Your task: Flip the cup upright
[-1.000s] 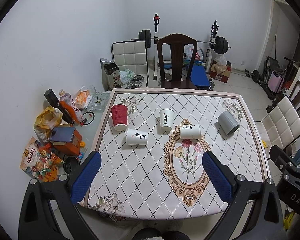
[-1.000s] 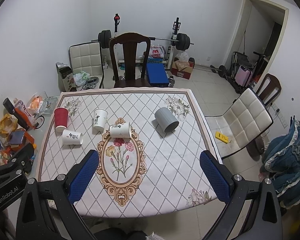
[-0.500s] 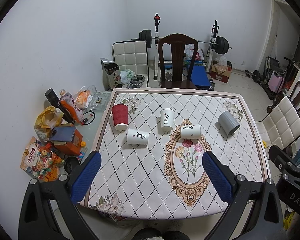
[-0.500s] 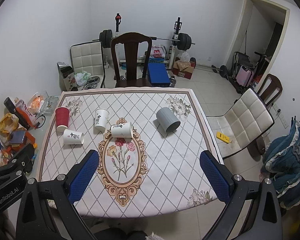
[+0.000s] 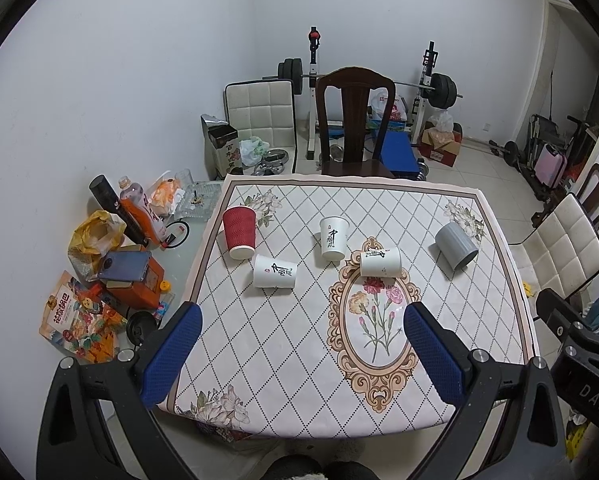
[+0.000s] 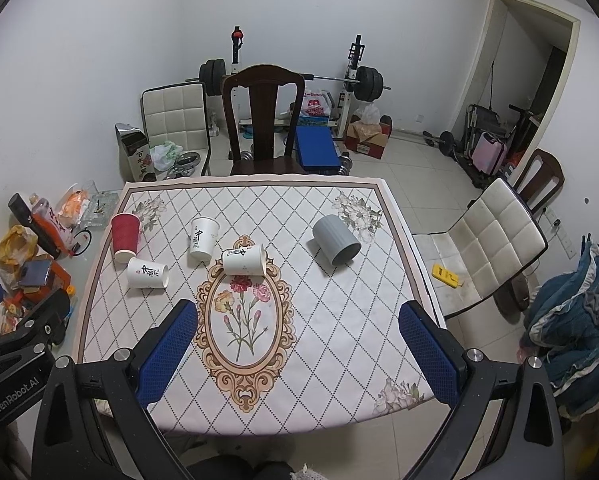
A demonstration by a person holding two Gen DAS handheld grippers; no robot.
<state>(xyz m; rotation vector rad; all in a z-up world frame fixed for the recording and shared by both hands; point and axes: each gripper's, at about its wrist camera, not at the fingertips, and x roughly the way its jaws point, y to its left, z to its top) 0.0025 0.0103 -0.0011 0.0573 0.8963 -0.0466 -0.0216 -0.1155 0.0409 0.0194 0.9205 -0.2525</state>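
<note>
While both the left gripper (image 5: 299,354) and right gripper (image 6: 297,350) are held spread and empty above the near table edge, 3 white paper cups lie tipped mid-table; the thin-walled centre one (image 6: 243,260) could be crushed or rolled away if pinched off-centre.

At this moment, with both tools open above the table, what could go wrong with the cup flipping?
Three cups lie on their sides: the two lying white cups and the grey cup; a nudge could roll one.
The red cup stands close to the table edge; a knock could send it off.
The left tool and right tool hang far back, so the choice of cup is unclear.
</note>
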